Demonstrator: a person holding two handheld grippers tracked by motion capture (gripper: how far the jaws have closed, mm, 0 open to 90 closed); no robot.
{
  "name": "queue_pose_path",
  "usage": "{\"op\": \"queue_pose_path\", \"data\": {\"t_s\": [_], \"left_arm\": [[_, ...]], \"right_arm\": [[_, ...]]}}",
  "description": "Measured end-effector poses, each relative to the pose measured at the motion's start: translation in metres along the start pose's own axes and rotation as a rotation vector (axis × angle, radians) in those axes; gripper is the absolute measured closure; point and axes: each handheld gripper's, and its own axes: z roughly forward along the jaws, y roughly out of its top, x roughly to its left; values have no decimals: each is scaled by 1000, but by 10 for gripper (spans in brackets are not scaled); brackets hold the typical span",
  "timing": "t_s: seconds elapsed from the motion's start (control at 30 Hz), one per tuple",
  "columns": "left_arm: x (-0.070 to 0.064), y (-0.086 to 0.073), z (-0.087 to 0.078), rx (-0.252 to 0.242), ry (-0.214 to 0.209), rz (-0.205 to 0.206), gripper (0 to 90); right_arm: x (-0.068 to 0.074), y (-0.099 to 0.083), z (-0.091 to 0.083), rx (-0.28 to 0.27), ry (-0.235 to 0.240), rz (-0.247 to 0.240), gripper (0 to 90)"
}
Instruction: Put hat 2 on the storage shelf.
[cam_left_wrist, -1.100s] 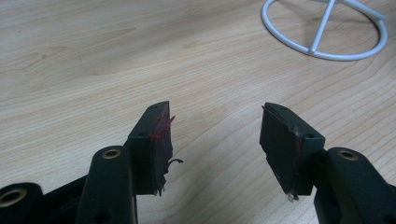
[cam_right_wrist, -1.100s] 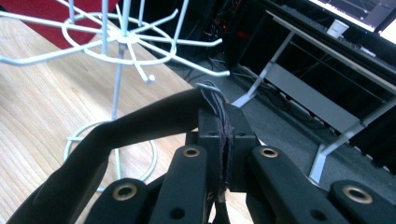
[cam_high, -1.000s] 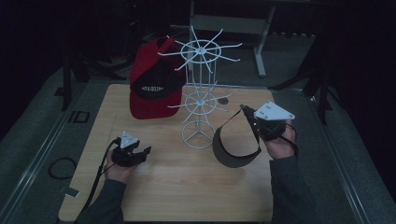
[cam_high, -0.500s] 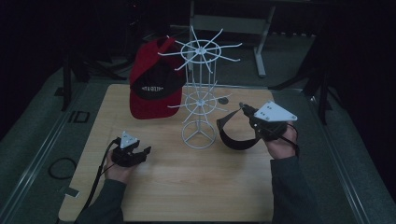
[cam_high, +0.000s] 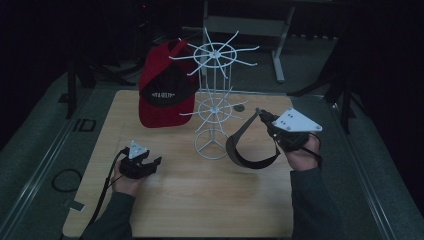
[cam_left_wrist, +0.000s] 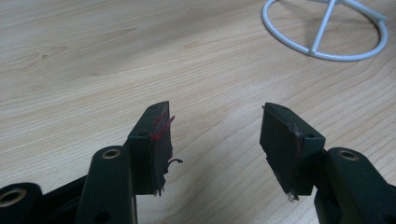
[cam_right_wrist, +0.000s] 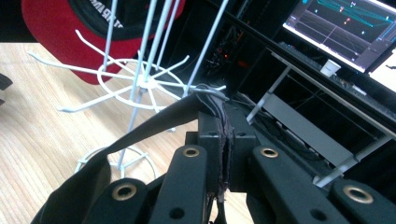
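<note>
Looking forward and down from above onto the whole desk (cam_high: 165, 205). Riding low and close behind parted fingers (cam_left_wrist: 154, 144), facing the white wire rack (cam_left_wrist: 327, 42) base. Tilted upward behind closed fingers (cam_right_wrist: 210, 140), sharing that rack and the red cap (cam_right_wrist: 60, 32).

One white wire rack (cam_high: 214, 100), one red cap (cam_high: 165, 92), one black visor (cam_high: 247, 145), two tongs.

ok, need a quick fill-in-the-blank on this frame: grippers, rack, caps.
1. The red cap hangs on the white wire ____.
2. The right gripper is shut on a black ____.
3. The left gripper rests on the table with its fingers ____.

Missing words: rack; visor; open
</note>
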Motion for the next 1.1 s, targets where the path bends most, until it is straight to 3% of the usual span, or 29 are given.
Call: {"op": "queue_pose_path", "data": {"t_s": [1.1], "left_arm": [[1,0,0,1,1,-3,439]], "right_arm": [[-11,45,-6,-106,-36,-13,876]]}}
